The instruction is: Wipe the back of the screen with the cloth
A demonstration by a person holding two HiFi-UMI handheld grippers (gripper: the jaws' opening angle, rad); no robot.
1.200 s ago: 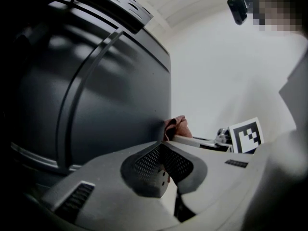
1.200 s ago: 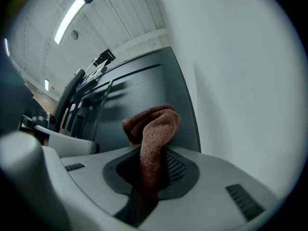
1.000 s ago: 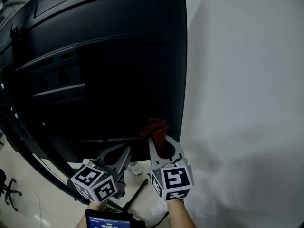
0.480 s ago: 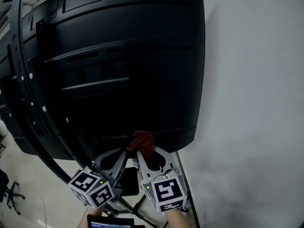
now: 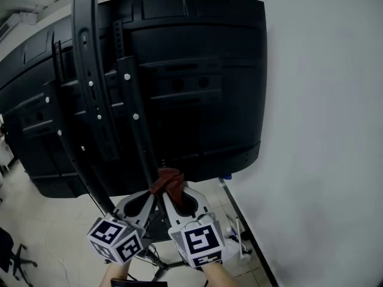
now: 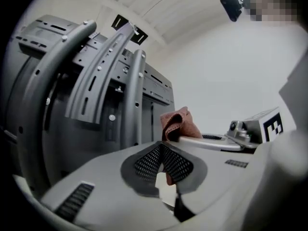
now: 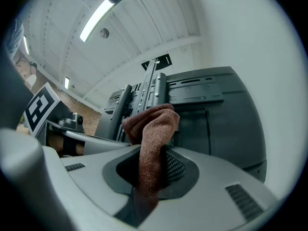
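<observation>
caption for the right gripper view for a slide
Right gripper clamps a reddish-brown cloth before the dark back of the screen.

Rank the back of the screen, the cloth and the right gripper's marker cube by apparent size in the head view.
1. The back of the screen, by far the largest.
2. The marker cube of the right gripper; nearest the camera, so this place is unsure.
3. The cloth, slightly smaller-looking.
</observation>
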